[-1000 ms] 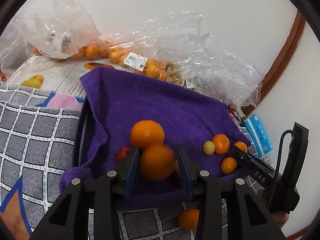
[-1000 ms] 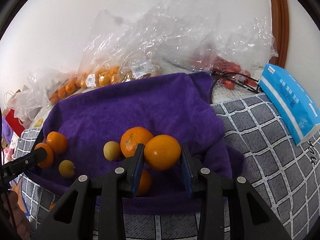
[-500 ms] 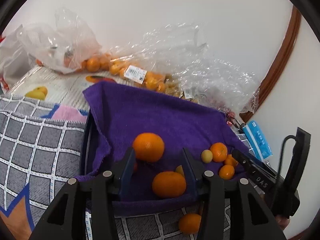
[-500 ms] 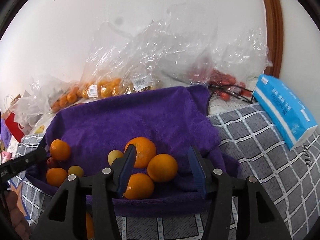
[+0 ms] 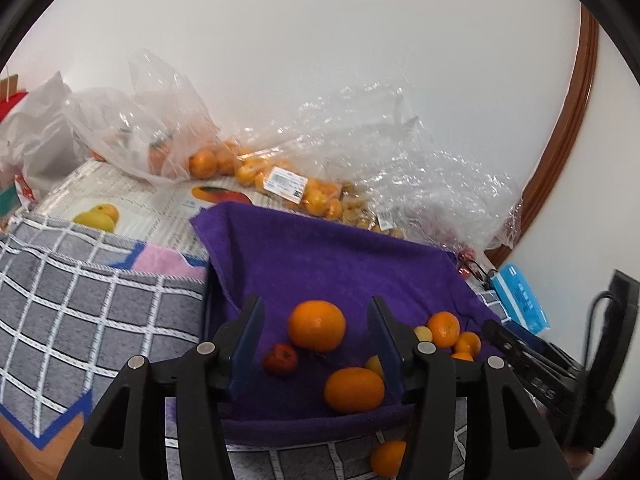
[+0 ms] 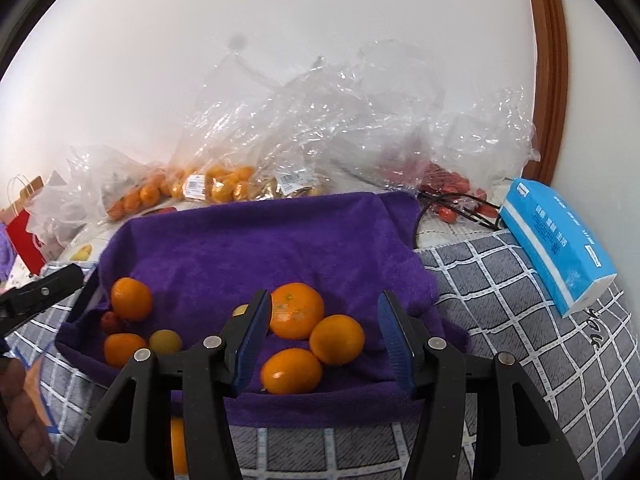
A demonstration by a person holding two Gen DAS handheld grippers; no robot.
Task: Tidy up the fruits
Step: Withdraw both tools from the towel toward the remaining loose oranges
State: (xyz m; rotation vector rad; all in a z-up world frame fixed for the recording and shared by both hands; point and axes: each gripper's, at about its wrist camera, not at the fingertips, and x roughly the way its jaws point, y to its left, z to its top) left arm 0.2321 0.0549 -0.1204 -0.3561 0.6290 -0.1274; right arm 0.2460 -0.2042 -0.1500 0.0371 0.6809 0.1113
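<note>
Both claws stand released over the purple towel-lined tray (image 6: pixel 248 248), nothing between their pads; the left claw (image 5: pixel 316 344) has just been opening wider, the right claw (image 6: pixel 322 344) likewise. The loose orange (image 5: pixel 386 458), at the lower edge of the left view, lies on the grey checked cloth (image 5: pixel 80 320) below the tray's front rim, beneath the left claw, the nearer one. Round, it shows no long axis.

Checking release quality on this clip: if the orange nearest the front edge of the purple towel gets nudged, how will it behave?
The orange is round and smooth, so it would probably roll. The soft purple towel likely slows it, and the raised front fold may stop it. Neighbouring oranges touch it, so they might shift too.
</note>
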